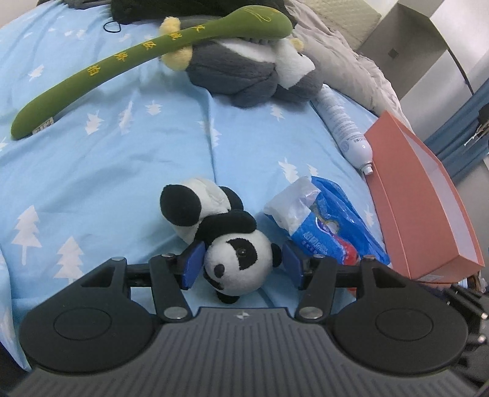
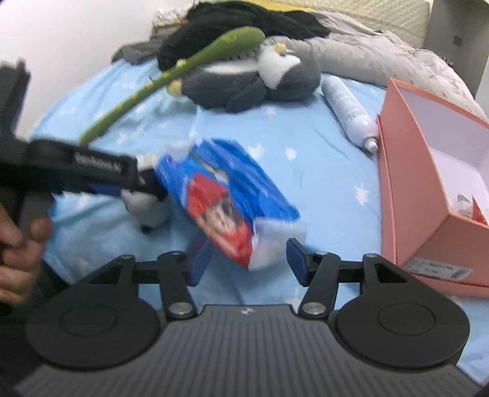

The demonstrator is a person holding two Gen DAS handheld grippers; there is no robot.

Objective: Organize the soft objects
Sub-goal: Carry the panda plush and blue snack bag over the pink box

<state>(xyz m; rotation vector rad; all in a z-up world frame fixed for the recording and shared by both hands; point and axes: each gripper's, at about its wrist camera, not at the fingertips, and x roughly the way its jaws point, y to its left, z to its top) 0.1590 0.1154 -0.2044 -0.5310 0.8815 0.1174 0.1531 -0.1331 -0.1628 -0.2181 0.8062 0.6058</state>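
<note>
A small panda plush [image 1: 220,232] lies on the blue bedsheet [image 1: 107,158]. My left gripper [image 1: 241,264] is open, its blue pads on either side of the panda's head, the left pad close to or touching it. A blue tissue pack [image 1: 324,226] lies just right of the panda. In the right wrist view my right gripper [image 2: 247,259] is open around the near end of the tissue pack [image 2: 226,195]; the left gripper [image 2: 128,189] and panda [image 2: 146,204] show at the left. A green plush stick [image 1: 146,58] and a grey plush [image 1: 244,73] lie at the back.
An open salmon-pink box [image 2: 428,171] stands at the right bed edge, also in the left wrist view [image 1: 428,195]. A white spray bottle [image 2: 351,113] lies beside it. Grey bedding and dark clothes [image 2: 244,21] are heaped at the back.
</note>
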